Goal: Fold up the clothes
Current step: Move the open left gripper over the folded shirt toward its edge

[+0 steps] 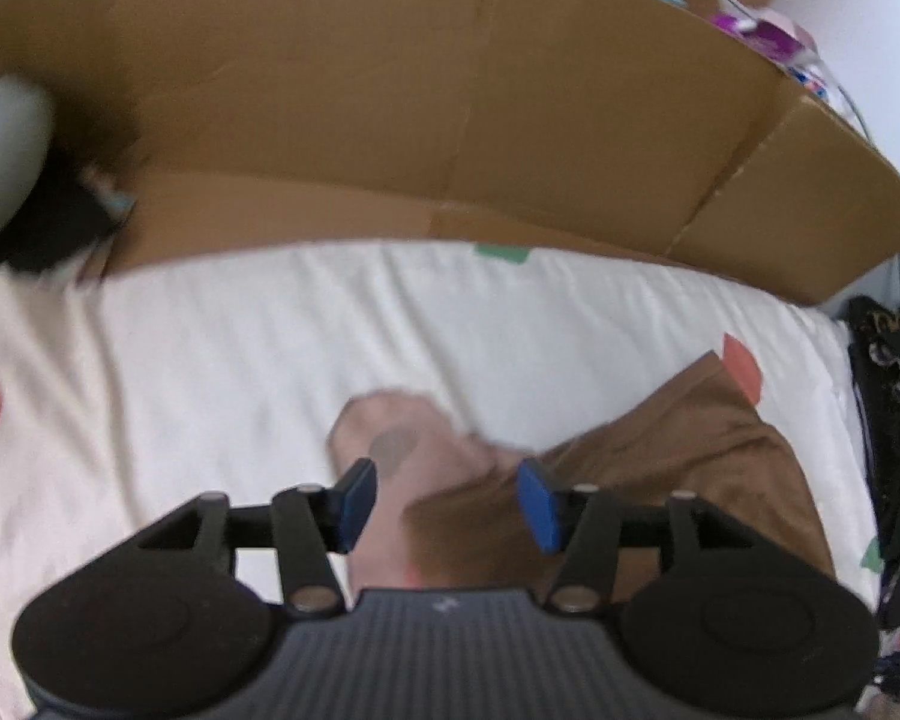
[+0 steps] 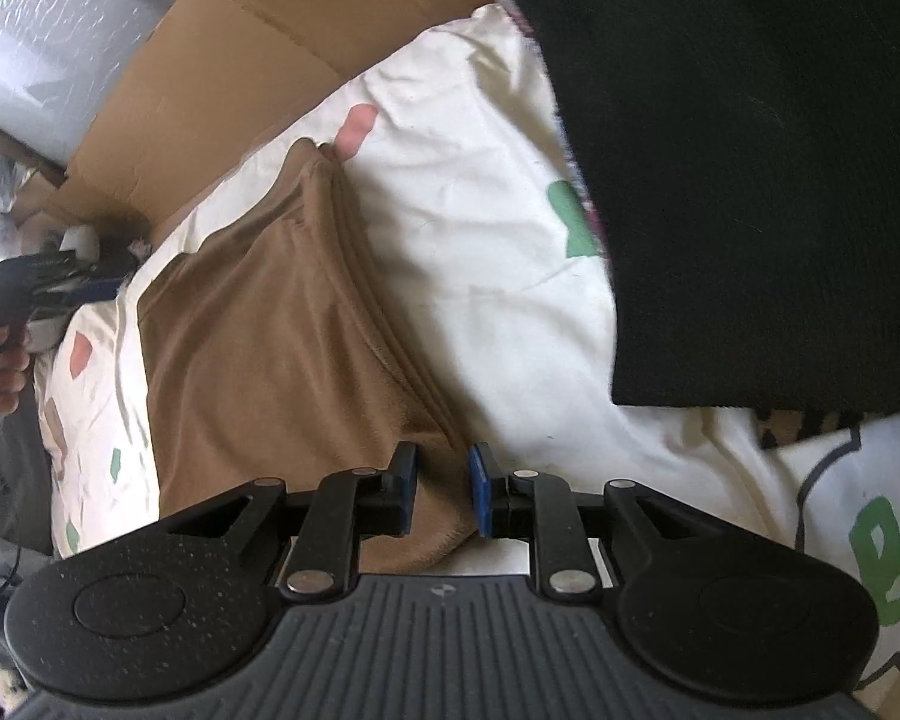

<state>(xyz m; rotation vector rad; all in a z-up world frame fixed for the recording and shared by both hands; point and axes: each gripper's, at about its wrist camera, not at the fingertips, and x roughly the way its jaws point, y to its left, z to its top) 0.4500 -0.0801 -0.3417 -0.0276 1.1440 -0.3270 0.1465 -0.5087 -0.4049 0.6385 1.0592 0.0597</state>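
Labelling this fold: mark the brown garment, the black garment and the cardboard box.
brown garment (image 2: 258, 360): right wrist view, middle of its folded top layer.
black garment (image 2: 750, 180): right wrist view, centre of its dark knit.
cardboard box (image 1: 390, 90): left wrist view, its broad near wall.

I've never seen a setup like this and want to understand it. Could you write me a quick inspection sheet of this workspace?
Surface: white sheet with coloured patches, wrinkled.
Job's things: brown garment, folded, lying flat.
Clutter: black garment at one side.
Grippers: left gripper open above the brown garment, gripping nothing; right gripper narrowly parted, brown fabric edge between its fingers.
Cables: thin wire behind the box.
Surroundings: cardboard box along the far edge.
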